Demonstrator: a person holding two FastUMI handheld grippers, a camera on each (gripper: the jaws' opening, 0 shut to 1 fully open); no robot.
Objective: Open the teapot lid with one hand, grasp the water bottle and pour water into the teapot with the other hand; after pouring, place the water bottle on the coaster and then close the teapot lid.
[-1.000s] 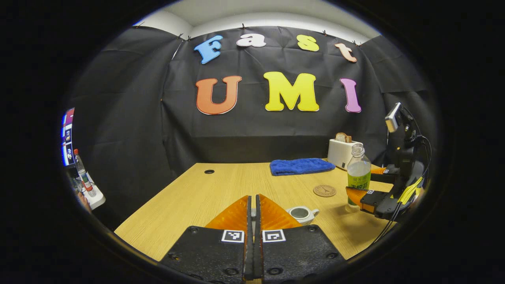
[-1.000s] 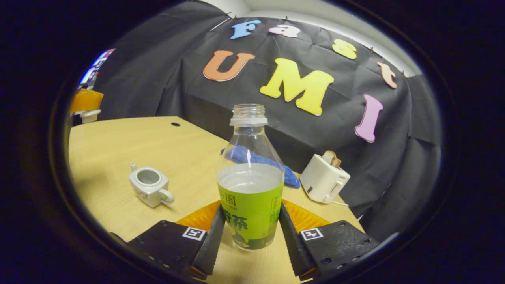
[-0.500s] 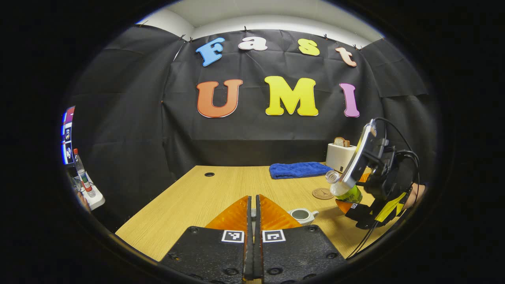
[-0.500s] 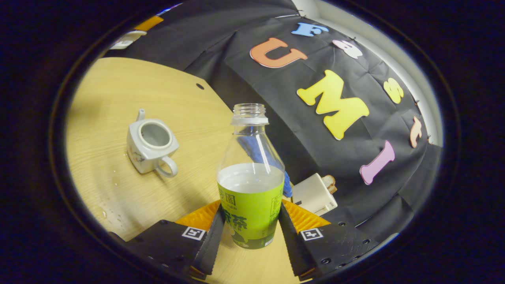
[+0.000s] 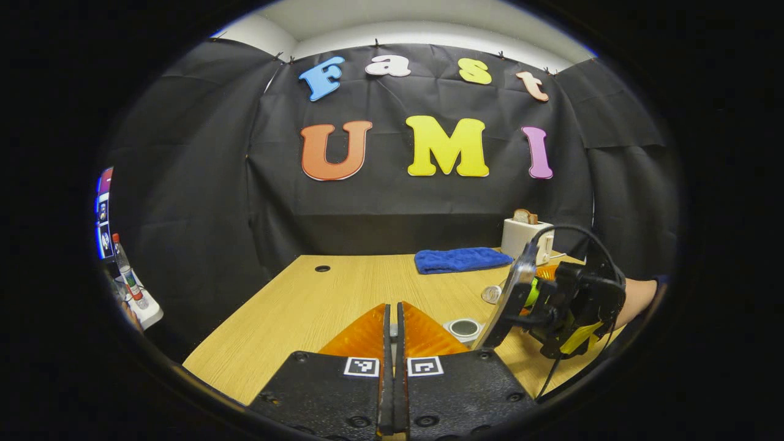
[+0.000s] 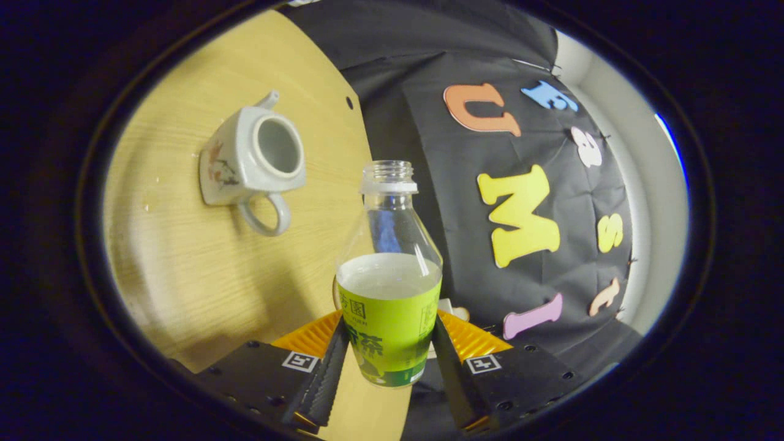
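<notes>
In the left gripper view, far to your left past the table edge, a small bottle with a red cap point(image 5: 127, 269) stands on a white shelf. Your left gripper point(image 5: 394, 343) sits low in the middle with its two fingers pressed together; whether anything is pinched between them I cannot tell. The wooden table point(image 5: 343, 288) stretches ahead of it. Just right of those fingers the teapot point(image 5: 463, 328) stands on the table with its mouth uncovered, and farther back lie a blue towel point(image 5: 462, 260) and a white toaster point(image 5: 522, 236) with a slice of bread in its slot. Your right gripper point(image 5: 554, 306) hangs to the right of the teapot, tipped over toward it, with the bottle's open mouth showing just above and to the right of the pot. In the right gripper view, the teapot point(image 6: 252, 158) appears at upper left, lidless, its handle pointing toward the camera and its spout away. In the middle, your right gripper point(image 6: 388, 358) clamps the water bottle point(image 6: 389, 288), both fingers pressing on the green label. The bottle has no cap, and water fills it to about the top of the label.
</notes>
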